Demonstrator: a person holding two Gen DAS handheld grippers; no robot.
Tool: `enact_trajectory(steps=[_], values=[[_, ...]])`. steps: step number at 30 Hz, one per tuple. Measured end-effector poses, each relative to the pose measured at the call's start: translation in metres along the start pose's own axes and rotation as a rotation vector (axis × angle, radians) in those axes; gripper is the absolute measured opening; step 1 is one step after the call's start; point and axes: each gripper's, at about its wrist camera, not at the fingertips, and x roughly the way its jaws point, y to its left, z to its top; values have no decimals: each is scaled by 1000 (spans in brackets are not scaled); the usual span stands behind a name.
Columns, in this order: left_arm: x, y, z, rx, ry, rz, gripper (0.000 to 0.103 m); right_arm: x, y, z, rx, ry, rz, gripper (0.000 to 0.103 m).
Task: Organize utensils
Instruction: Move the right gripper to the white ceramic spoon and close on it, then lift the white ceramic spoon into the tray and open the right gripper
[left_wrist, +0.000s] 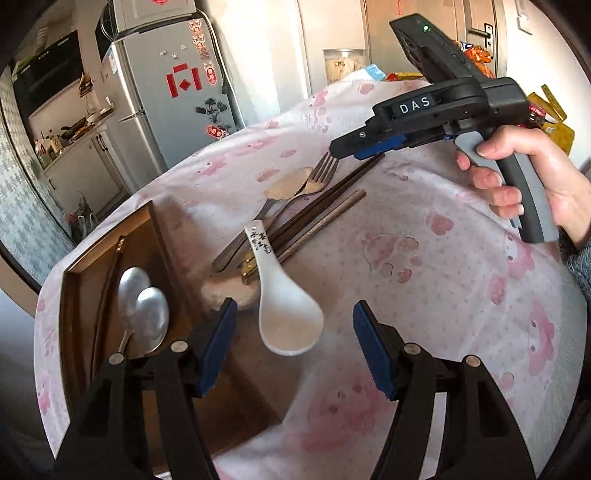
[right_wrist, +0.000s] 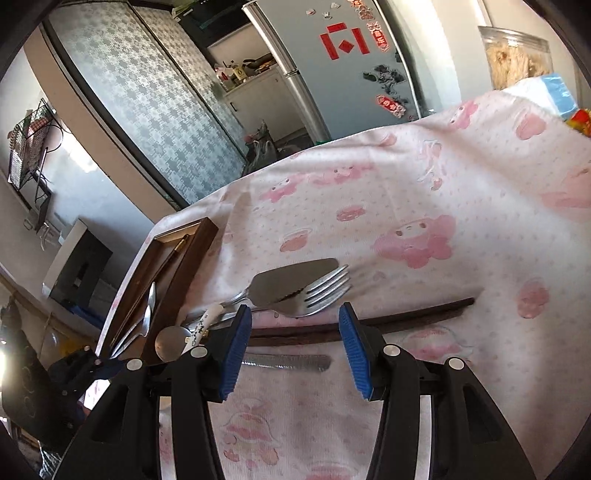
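Seen from the left wrist, the left gripper (left_wrist: 294, 345) is held with its jaws released and nothing between them, above a white ceramic spoon (left_wrist: 286, 314) lying on the cloth-covered surface (left_wrist: 443, 295). Beyond the spoon, a pile is formed by a fork (left_wrist: 321, 173), a metal server (left_wrist: 286, 188) and dark chopsticks (left_wrist: 325, 201). To the left, two metal spoons (left_wrist: 142, 314) are kept inside a wooden tray (left_wrist: 72, 295). The right gripper (left_wrist: 354, 147) is gripped by a hand (left_wrist: 517, 177) over the far end of the pile.

Seen from the right wrist, the right gripper's (right_wrist: 295, 328) jaws are likewise parted and empty, with the chopsticks (right_wrist: 406, 314) lying across the gap on the surface below, apparently untouched.
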Motion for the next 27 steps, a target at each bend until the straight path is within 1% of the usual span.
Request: enact_trajectory(steps=[3,6,11,15,16,18,19,20,23,25,27], values=[[7,1,4,-13,16,-14,67,12,15,0,-2,35,65,50],[10,-2,3,-13,31,-12,67,24,35,-3,-19,73,105,50],[14,0,0,-36,75,-11,67,44,69,-12,-40,126,141,50],[20,4,-2,-63,99,-10,66,49,82,-18,-63,141,126,50],[22,5,-2,-69,103,-12,65,49,84,-20,-64,146,119,50],[25,7,-4,-82,110,-20,54,48,84,-21,-62,152,104,50],[26,7,-4,-83,110,-17,50,49,83,-21,-58,155,98,50],[27,8,-4,-83,111,-18,42,48,82,-21,-54,155,93,50],[26,8,-6,-97,103,-31,42,47,79,-21,-41,161,95,50],[25,7,-8,-112,92,-52,41,50,76,-23,-30,171,89,50],[20,7,-11,-148,61,-65,41,53,74,-26,-23,182,85,50]])
